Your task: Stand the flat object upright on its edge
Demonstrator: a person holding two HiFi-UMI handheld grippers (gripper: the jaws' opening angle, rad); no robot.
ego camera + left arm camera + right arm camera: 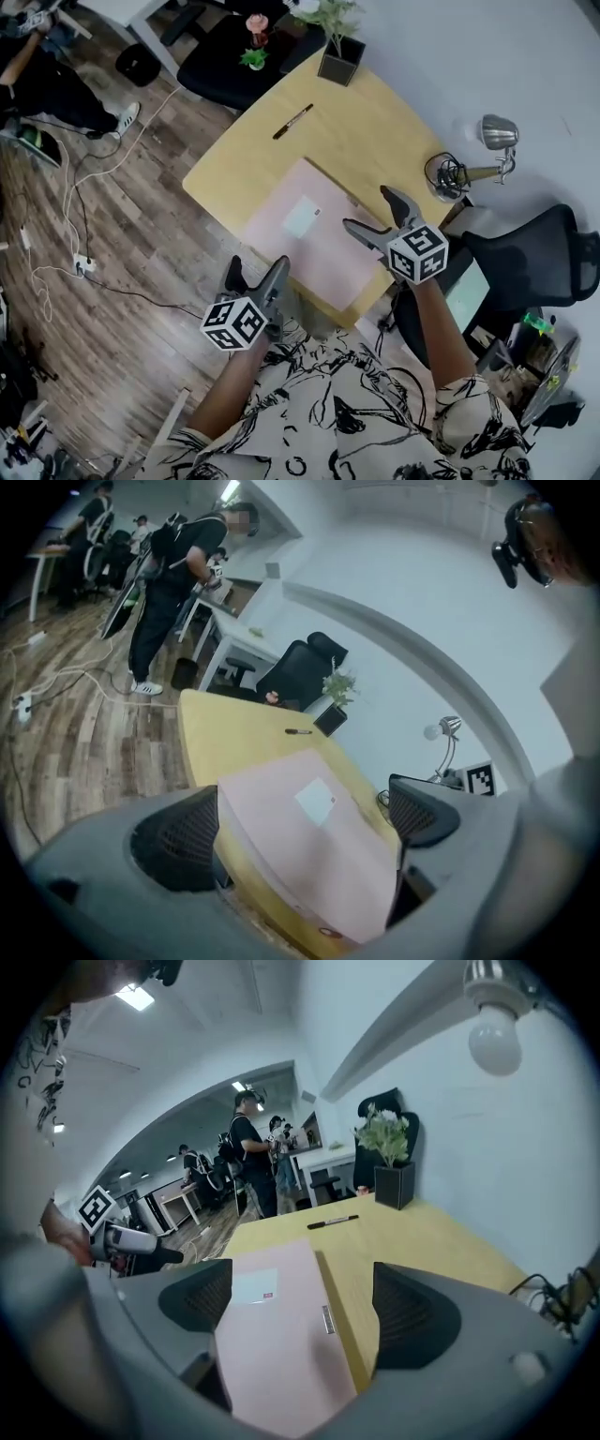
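A flat pink object [323, 246] with a white label [303, 217] lies flat on the yellow table [375, 122], near its front edge. My left gripper [258, 272] hovers off the table's near-left edge, short of the object, jaws open and empty. Above the object's right side my right gripper [368, 210] is also open, holding nothing. In the left gripper view the pink object [309, 836] lies ahead between the dark pads [183, 841], untouched. In the right gripper view the pink object [281, 1344] likewise lies ahead between the spread pads [412, 1312].
A black marker [292, 121] lies on the far part of the table, near a potted plant [339, 47]. A desk lamp [497, 141] and coiled cable [446, 175] sit at the right. A black chair [525, 253] stands right. Cables [75, 216] cross the wooden floor; a person [47, 84] is top left.
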